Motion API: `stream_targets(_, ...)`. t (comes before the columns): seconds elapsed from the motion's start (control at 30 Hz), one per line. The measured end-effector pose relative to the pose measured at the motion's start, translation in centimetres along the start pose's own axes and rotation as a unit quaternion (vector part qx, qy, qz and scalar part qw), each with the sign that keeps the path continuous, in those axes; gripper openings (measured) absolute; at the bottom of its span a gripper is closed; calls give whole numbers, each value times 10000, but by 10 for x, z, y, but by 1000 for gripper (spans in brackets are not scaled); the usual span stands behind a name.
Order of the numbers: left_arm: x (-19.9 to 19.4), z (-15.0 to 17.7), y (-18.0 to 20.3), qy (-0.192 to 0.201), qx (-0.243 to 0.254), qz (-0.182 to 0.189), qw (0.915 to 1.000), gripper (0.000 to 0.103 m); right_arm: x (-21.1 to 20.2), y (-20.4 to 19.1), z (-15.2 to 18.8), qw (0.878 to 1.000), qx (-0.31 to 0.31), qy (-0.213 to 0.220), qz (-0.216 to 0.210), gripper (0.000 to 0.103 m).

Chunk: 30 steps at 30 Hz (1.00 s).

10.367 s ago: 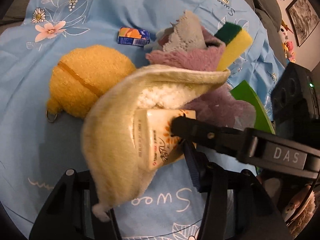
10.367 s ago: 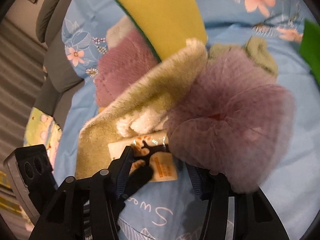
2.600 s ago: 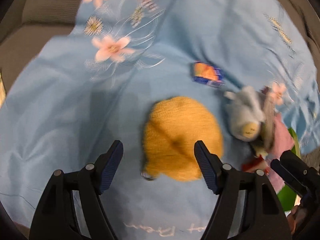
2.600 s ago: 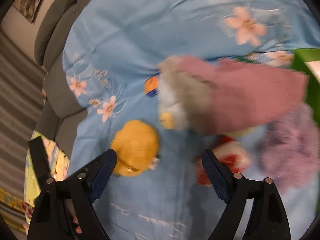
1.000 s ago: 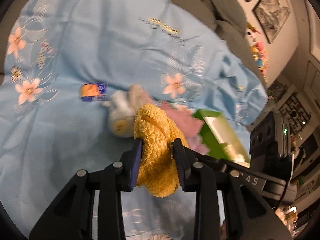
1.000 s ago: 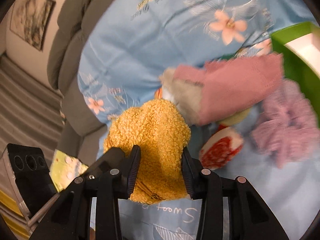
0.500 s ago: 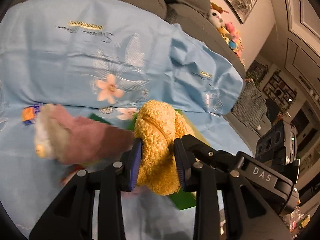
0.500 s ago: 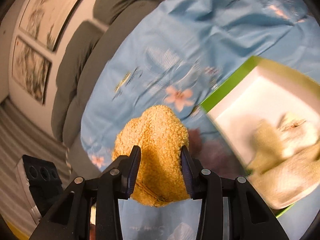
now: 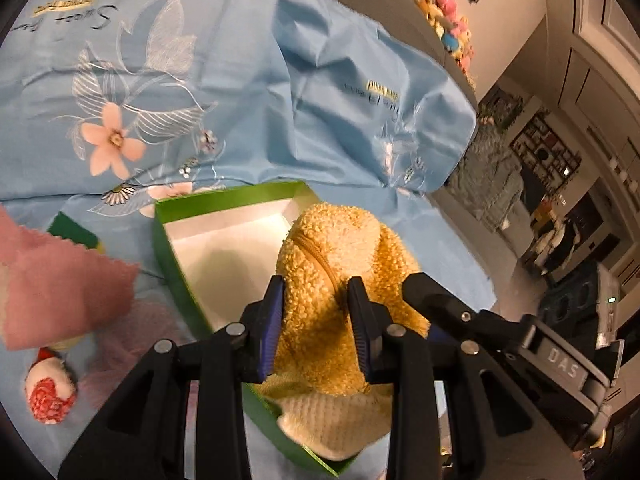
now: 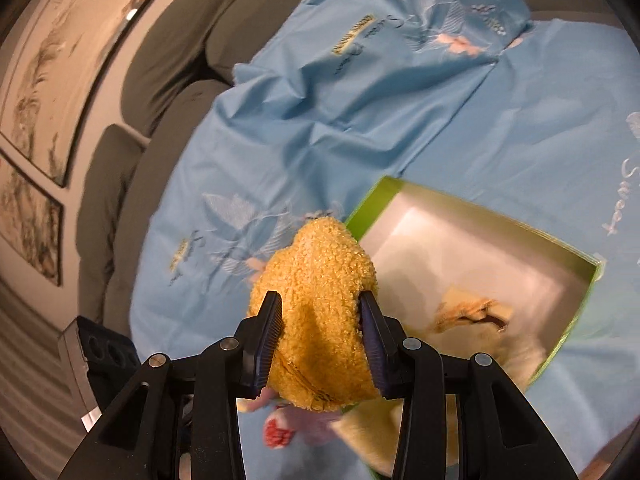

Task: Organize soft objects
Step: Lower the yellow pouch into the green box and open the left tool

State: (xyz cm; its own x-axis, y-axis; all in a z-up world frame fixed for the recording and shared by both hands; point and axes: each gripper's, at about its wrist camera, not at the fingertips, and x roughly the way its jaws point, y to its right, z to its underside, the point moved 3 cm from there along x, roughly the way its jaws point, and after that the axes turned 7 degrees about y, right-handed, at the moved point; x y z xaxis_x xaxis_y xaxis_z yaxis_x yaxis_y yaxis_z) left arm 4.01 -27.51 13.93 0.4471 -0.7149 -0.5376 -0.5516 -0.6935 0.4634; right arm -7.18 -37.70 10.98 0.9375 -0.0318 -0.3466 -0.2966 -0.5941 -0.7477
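While both grippers pinched the yellow pouch [image 9: 336, 280] from opposite sides, we had it hanging over the near corner of the green box [image 9: 168, 248], not yet down inside. Left gripper [image 9: 316, 308] was clamped on the zipper side; right gripper [image 10: 320, 320] was clamped on the fuzzy back. Neither was closed all the way; the plush bulged between the pads.

Box sat on the blue sheet [image 9: 200, 60], white floor mostly bare at the far end, a cream towel [image 9: 340, 428] already bunched at the near end, right under the pouch.

To do this step well, we judged: carry the pouch further over the bare floor, lower both grippers together, keep them level so it doesn't twist. Open one side first, then the other, only once it rests on the floor or towel. Risk: snagging the thin box wall and dragging it.

Pink cloth [image 9: 60, 288] and a red-white plush [image 9: 50, 396] lay outside, left of the box.
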Motion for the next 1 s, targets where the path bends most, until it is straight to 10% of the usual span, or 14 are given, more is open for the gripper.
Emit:
stream_targets(0.7,75,36,-8,-932,251,-759,9924,35,25,54,-3,9848,-154,-345,1696,45)
stream_targets(0.77,69,35,-9,-903,198,-728,9931,41,22,50,-3,9849,-212,-269,1698,64)
stream_targets(0.83,61,34,-10,-834,147,-666,9942,68,18,43,-4,9865,-275,-143,1606,75)
stream_targets(1.0,29,30,-10,-448,350,-872,9946,81,10,21,-1,9910,-498,28,1240,87)
